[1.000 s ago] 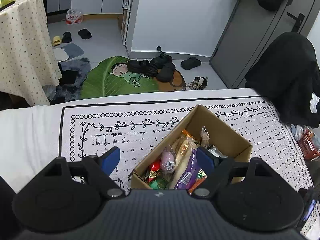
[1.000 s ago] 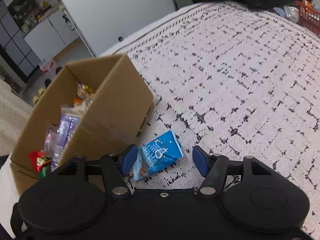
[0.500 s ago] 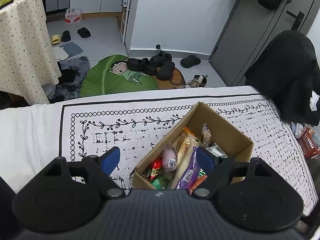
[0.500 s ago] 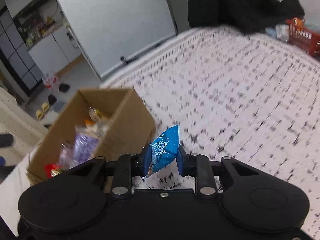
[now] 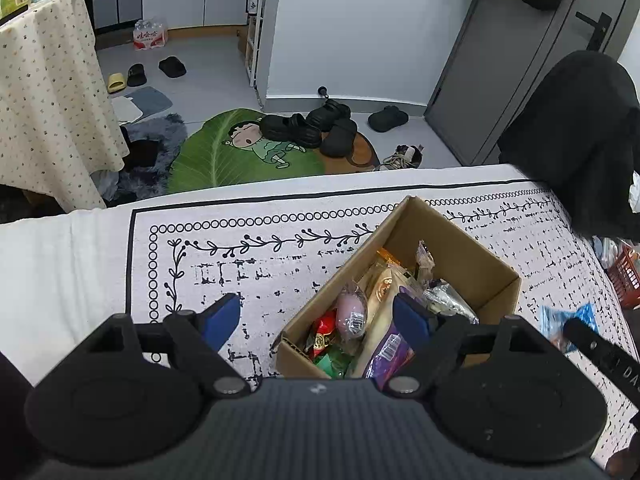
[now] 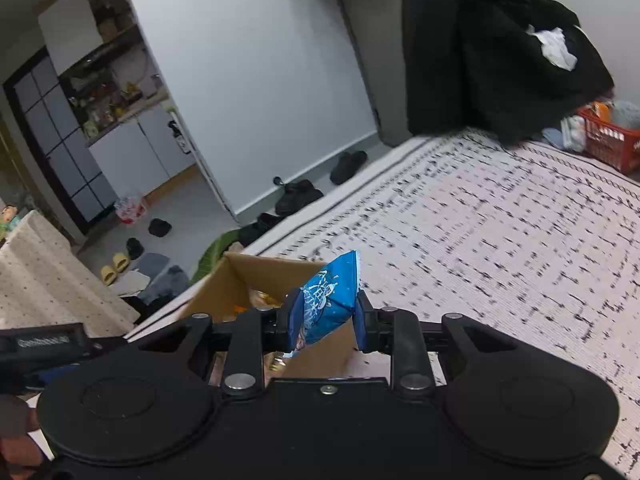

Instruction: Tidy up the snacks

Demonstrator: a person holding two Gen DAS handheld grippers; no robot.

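Observation:
An open cardboard box [image 5: 464,240] [image 6: 240,284] with several wrapped snacks inside stands on the patterned white cloth [image 5: 260,264]. My right gripper [image 6: 322,322] is shut on a blue snack packet [image 6: 330,300], lifted above the near side of the box. That packet [image 5: 568,322] also shows right of the box in the left wrist view, pinched by the right gripper [image 5: 576,330]. My left gripper [image 5: 316,318] hovers open over the near left corner of the box with nothing between its fingers.
A black garment [image 5: 572,140] hangs at the table's far right, with a red basket [image 6: 608,144] beside it. The far table edge drops to a floor with shoes [image 5: 320,124] and a green mat [image 5: 224,148]. A dotted cloth-covered table [image 5: 44,100] stands left.
My right gripper closed on the blue packet that lay on the cloth beside the box and lifted it up and toward the box. The left gripper pulled back slightly and stays open.

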